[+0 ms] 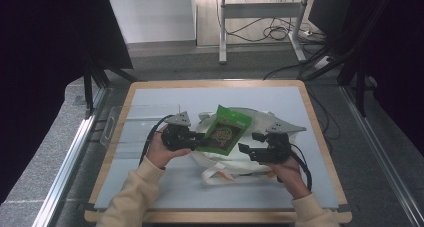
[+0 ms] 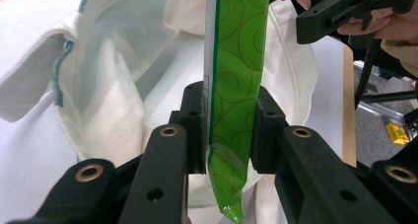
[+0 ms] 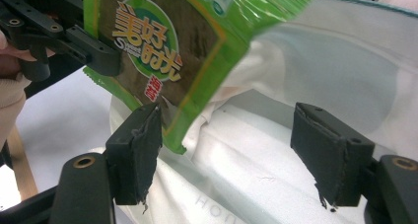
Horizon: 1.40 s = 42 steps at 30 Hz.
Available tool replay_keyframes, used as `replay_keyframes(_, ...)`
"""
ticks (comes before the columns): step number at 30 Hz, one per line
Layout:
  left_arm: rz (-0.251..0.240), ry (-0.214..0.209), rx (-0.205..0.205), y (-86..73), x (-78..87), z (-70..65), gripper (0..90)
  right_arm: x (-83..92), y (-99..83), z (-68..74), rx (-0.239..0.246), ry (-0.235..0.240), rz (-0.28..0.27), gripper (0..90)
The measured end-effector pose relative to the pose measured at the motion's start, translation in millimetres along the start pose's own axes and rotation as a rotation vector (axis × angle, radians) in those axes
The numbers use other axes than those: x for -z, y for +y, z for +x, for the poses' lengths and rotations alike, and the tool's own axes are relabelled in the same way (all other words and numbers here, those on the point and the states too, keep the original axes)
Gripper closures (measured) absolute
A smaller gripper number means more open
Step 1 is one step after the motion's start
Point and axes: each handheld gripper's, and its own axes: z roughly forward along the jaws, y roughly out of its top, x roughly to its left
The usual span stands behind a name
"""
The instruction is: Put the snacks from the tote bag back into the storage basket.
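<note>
Basically, the left gripper pinches a flat green foil snack packet with a brown printed panel and yellow lettering: both black pads press on the packet's edge, and the packet rises upright between the jaws, with its sealed corner hanging below them. Its top is cut off by the upper edge of the left gripper view. In the high view the packet tilts up from the left gripper over a white canvas tote bag with cream handles, which lies flat on the pale blue table top with a wooden rim.

The right gripper has its jaws spread wide, nothing pressed between them. The packet's lower corner hangs just in front of its left-hand pad; touching or not, cannot tell. Bag cloth lies behind and between the jaws, and faint lettering on it is too pale to read. In the high view the right gripper sits just beside the packet's lower edge, and both hands partly cover the gripper bodies. The bag's mouth is hidden under the packet there.
</note>
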Motion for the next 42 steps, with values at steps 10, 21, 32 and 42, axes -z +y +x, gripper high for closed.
replay_keyframes(10, -0.005, 0.004, -0.006, -5.7, -0.9, -3.0, 72.8, -2.2, -2.7, 3.5, 0.012, 0.020, 0.005, 28.1)
replay_keyframes(21, -0.050, -0.024, 0.003, -3.8, 1.0, -6.2, 72.7, -7.2, -2.9, 8.6, 0.029, 0.053, -0.007, 30.0)
replay_keyframes(32, -0.064, -0.046, 0.004, -2.6, -1.1, -8.7, 72.7, -21.9, -3.1, 14.3, 0.050, 0.101, 0.015, 31.9)
replay_keyframes(42, -0.054, -0.083, -0.011, -1.6, -11.6, -15.4, 72.6, -33.3, -6.3, 13.9, 0.048, 0.196, 0.007, 40.1)
